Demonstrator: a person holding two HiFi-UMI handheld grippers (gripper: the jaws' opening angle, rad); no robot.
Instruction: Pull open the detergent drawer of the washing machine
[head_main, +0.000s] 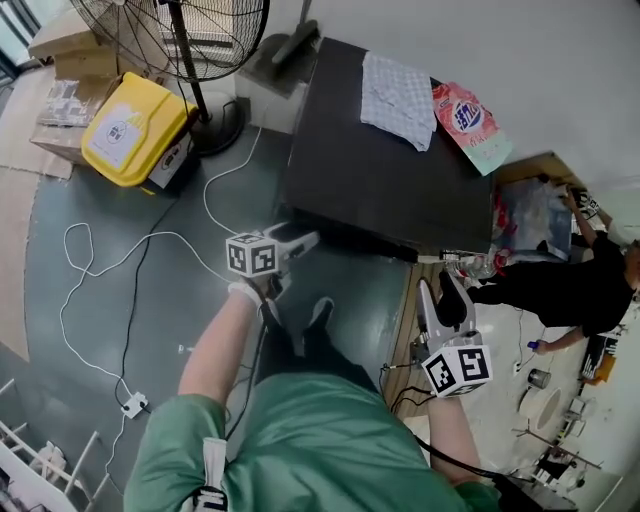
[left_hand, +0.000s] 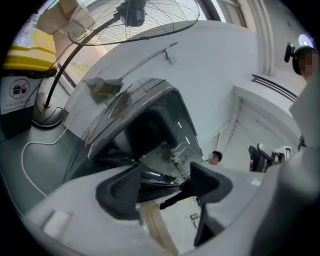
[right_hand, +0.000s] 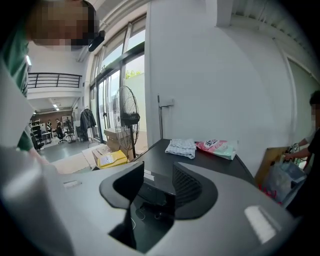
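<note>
**Closing in on the drawer, both tools empty**

We are looking at the washing machine (head_main: 350, 180), a dark, boxy unit with a flat matt top. In the head view it is standing against the pale wall at twelve o'clock from us. Its detergent drawer should be sitting in the upper front panel, but we are not managing to pick out its edge or handle in any view. The right gripper view is only giving us a dark front band with small pale labels near the corner. We are judging the drawer unopened, since nothing is reading as a pulled-out tray.

We are taking this as the approach step. The left tool (head_main: 303, 241) is hovering just beside the machine's front corner, at its seven o'clock, with its jaws spread wide and nothing between them. The right tool (head_main: 440, 290) is hanging at the machine's five o'clock, near but apart from it, with its jaws likewise parted and empty. Next we are needing to find the drawer's grip, bring one tool onto it, clench, and draw straight back toward us.

A checked cloth (head_main: 398, 98) is lying on the machine's top at one o'clock, with a pink detergent bag (head_main: 470, 125) just beside it. A standing fan (head_main: 170, 30) and a yellow box (head_main: 135, 125) are sitting out at ten o'clock. Another person (head_main: 570, 290) is bending at three o'clock.
</note>
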